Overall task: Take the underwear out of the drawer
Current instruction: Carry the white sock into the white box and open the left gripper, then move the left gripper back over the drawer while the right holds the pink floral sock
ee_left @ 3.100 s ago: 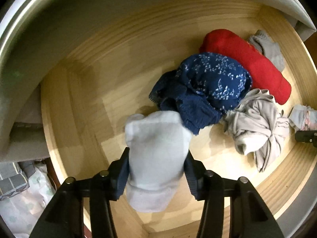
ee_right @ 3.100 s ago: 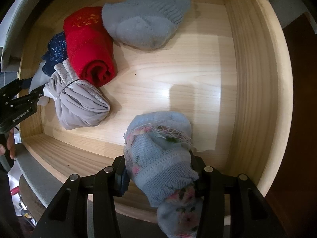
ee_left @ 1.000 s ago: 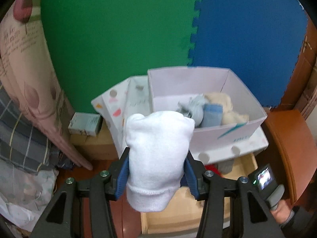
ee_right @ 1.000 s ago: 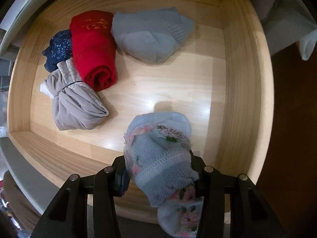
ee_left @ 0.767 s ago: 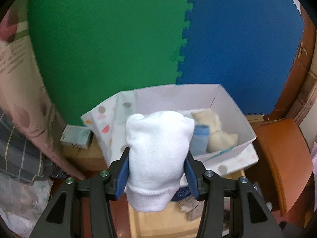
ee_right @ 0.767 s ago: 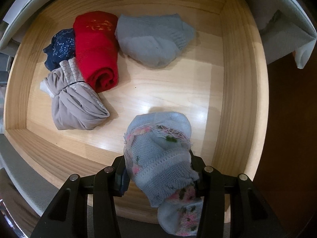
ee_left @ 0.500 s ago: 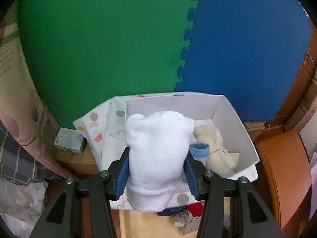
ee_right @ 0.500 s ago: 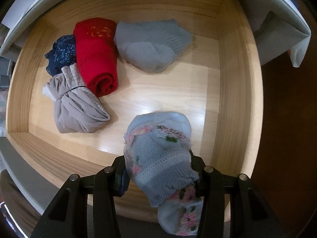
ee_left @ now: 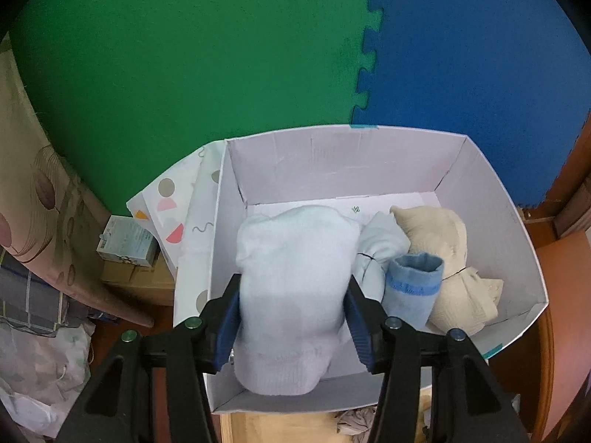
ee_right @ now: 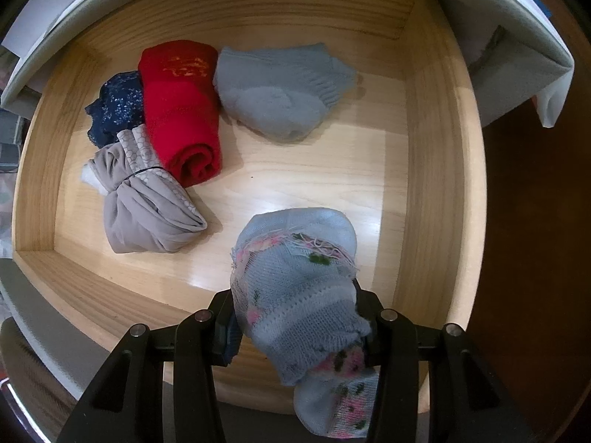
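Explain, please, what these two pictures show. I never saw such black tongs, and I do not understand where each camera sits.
A person holds a two-finger tool in each hand, each with a camera looking along its fingers. In the left view, the left gripper, its jaws just opening, has a white sock between them over a cardboard box that holds other bundles. In the right view, the right gripper clamps a flowered sock above the wooden drawer, where a red roll, a grey sock, a beige bundle and a navy bundle lie.

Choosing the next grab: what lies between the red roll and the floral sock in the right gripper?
Right wrist view: bare drawer floor between red roll and floral sock.
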Motion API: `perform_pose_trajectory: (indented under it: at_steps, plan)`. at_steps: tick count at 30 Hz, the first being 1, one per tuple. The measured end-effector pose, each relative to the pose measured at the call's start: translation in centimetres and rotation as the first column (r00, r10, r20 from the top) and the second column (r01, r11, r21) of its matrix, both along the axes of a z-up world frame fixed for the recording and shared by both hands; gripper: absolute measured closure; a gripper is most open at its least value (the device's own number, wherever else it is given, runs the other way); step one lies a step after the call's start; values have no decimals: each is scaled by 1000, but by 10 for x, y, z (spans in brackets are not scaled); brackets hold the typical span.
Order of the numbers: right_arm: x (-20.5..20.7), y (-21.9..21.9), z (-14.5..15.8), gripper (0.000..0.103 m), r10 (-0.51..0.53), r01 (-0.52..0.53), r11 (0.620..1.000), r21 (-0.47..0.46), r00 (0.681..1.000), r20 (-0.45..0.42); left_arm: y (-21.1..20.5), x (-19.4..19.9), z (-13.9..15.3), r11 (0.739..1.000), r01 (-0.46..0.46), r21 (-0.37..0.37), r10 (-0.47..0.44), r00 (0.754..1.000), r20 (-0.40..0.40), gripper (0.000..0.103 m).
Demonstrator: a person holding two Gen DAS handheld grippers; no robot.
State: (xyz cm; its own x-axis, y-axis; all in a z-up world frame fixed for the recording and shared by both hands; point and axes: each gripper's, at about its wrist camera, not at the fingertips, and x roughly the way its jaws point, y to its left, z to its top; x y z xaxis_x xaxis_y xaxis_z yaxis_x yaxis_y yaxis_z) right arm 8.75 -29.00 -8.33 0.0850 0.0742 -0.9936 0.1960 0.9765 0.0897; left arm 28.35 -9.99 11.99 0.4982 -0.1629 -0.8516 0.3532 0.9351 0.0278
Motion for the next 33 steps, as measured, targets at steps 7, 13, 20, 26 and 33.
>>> perform_pose_trajectory:
  at_steps: [7,13,20,26,33]
  plan:
    - [-1,-5,0,59,-3,3,1000,3,1000,3,-7,-5,-2,998,20,59,-20,1000,-3,44]
    - [3,-6,-3,59,0,0,1000,0,1000,1,-7,-13,15,998,42,56,-44,999,32,43]
    - [4,-4,-6,59,2,-2,1000,-12,1000,3,4,-33,34,998,54,42,-57,996,70,43]
    - [4,-1,-6,59,0,1,1000,-19,1000,8,24,-63,47,997,49,55,-56,992,117,43]
    - [3,1,-5,60,-1,1,1000,-31,1000,14,56,-105,29,996,42,84,-52,991,119,43]
